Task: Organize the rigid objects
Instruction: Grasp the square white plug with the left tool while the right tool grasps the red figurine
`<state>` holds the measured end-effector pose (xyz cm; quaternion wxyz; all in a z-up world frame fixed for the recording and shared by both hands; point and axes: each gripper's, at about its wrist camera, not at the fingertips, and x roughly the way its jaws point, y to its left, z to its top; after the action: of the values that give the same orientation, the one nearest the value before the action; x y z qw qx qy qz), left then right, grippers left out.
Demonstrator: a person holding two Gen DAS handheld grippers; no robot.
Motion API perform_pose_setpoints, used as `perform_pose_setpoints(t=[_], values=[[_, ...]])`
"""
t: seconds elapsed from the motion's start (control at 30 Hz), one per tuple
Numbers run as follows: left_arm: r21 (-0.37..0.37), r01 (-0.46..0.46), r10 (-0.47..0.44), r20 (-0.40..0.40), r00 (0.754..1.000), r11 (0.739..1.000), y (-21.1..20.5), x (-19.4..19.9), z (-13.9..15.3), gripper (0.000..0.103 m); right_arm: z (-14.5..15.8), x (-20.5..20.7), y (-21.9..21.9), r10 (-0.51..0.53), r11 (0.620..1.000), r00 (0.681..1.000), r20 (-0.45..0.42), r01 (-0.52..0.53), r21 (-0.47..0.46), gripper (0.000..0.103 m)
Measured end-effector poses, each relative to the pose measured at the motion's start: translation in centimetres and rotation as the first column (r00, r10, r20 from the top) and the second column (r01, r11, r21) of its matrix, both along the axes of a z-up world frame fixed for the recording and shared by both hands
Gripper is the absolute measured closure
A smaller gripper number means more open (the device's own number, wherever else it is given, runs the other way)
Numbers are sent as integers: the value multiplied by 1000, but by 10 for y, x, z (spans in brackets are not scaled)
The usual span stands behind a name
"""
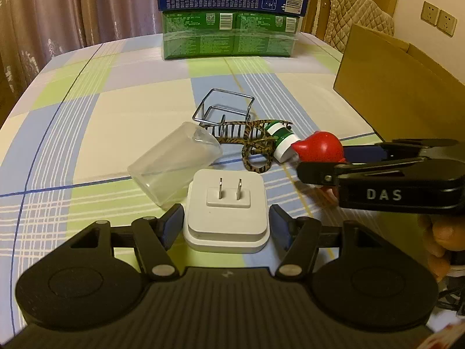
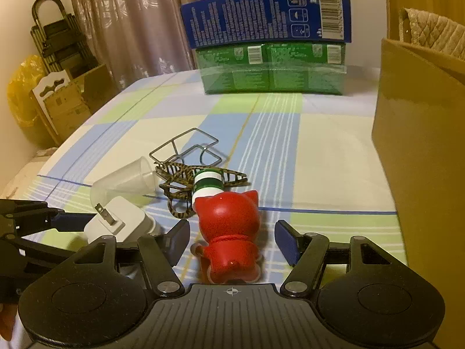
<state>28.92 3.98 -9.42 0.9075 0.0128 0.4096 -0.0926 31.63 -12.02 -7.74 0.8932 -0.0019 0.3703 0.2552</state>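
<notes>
A white plug adapter point(image 1: 226, 212) lies prongs up on the checked cloth between the fingers of my open left gripper point(image 1: 226, 224); the pads stand just off its sides. It also shows in the right wrist view point(image 2: 119, 218). A red cat figurine point(image 2: 229, 232) lies between the fingers of my open right gripper point(image 2: 232, 240), apart from both pads. In the left wrist view the figurine point(image 1: 319, 145) sits by the right gripper's fingers point(image 1: 316, 171). Beyond lie a clear plastic cup point(image 1: 171, 160), a tiger-striped hair claw point(image 1: 252, 142), a green-and-white jar point(image 1: 280, 141) and a wire rack point(image 1: 225, 109).
A brown cardboard box point(image 1: 398, 87) stands at the right, also in the right wrist view point(image 2: 421, 151). Stacked green and blue cartons point(image 1: 232, 14) stand at the far edge of the table. A quilted chair back point(image 1: 348, 14) is behind the box.
</notes>
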Motion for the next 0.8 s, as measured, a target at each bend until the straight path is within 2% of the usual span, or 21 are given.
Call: perform_pose_setpoints(t=[0.07, 0.1, 0.13, 0.5, 0.67, 0.8], values=[[0, -2, 2, 1, 1000, 1000, 0, 1, -1, 43, -1, 2, 3, 9, 1000, 1000, 4, -9, -1, 46], [-1, -4, 4, -1, 1000, 1000, 0, 1, -1, 42, -1, 2, 5, 12, 1000, 1000, 8, -12, -3, 54], [-2, -7, 7, -3, 1000, 1000, 0, 1, -2, 42, -1, 3, 6, 12, 1000, 1000, 10, -11, -10, 58], [17, -6, 6, 9, 1000, 1000, -3, 2, -6, 42, 1, -2, 8, 18, 999, 1000, 8, -18, -47, 59], [11, -26, 26, 5, 1000, 1000, -3, -2, -4, 43, 3, -8, 4, -22, 998, 1000, 0, 22, -65, 59], [-1, -41, 41, 13, 999, 999, -4, -8, -1, 43, 10, -14, -5, -53, 998, 999, 7, 53, -44, 60]])
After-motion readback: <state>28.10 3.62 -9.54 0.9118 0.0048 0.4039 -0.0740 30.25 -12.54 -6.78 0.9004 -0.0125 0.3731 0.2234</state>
